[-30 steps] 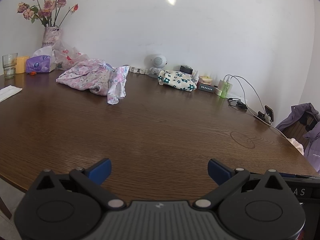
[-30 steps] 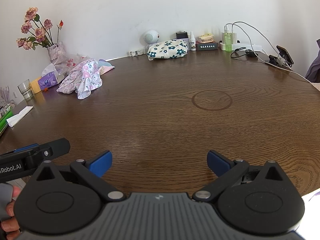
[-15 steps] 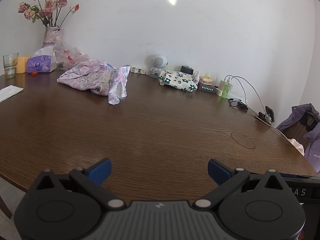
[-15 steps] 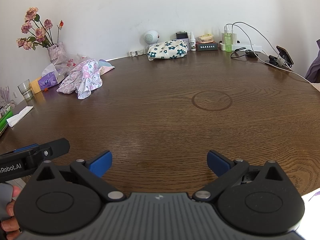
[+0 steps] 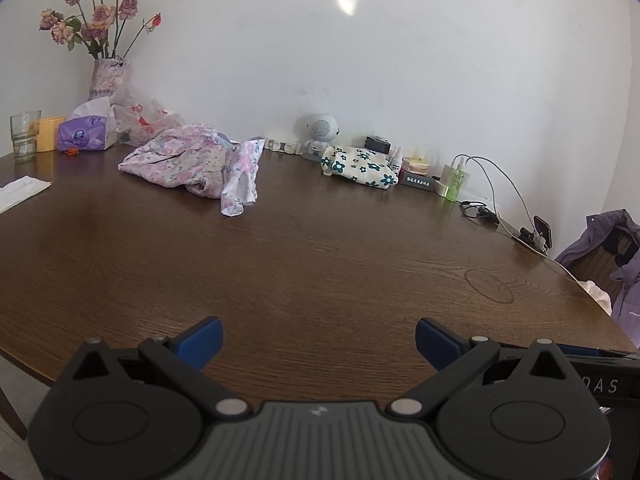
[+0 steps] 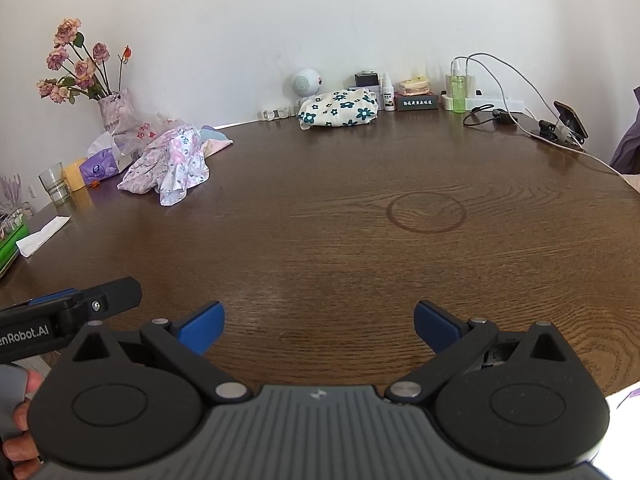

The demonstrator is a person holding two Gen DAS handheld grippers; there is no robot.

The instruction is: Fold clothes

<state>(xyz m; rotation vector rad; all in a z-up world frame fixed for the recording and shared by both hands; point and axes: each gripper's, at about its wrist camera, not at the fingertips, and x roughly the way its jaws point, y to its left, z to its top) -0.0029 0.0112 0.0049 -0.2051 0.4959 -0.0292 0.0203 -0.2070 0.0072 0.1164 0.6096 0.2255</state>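
A crumpled pink floral garment (image 5: pixel 192 164) lies at the far left of the round brown table (image 5: pixel 320 264); it also shows in the right wrist view (image 6: pixel 168 164). A folded white cloth with dark green flowers (image 5: pixel 360 166) lies at the far edge by the wall, also in the right wrist view (image 6: pixel 340 109). My left gripper (image 5: pixel 318 338) is open and empty over the near table edge. My right gripper (image 6: pixel 318 326) is open and empty beside it; the left gripper's side (image 6: pixel 68 312) shows at its left.
A vase of flowers (image 5: pixel 106 76), tissue pack (image 5: pixel 82 134), glass (image 5: pixel 25 136) and napkin (image 5: pixel 20 192) stand at the far left. A round speaker (image 5: pixel 320 130), small bottles, a green bottle (image 5: pixel 454 182), cables and a phone (image 5: pixel 542 230) line the back right. A purple jacket (image 5: pixel 612 248) hangs at right.
The left wrist view has shifted slightly, with the far objects sliding a little right. Both grippers stay open; the right view is unchanged.
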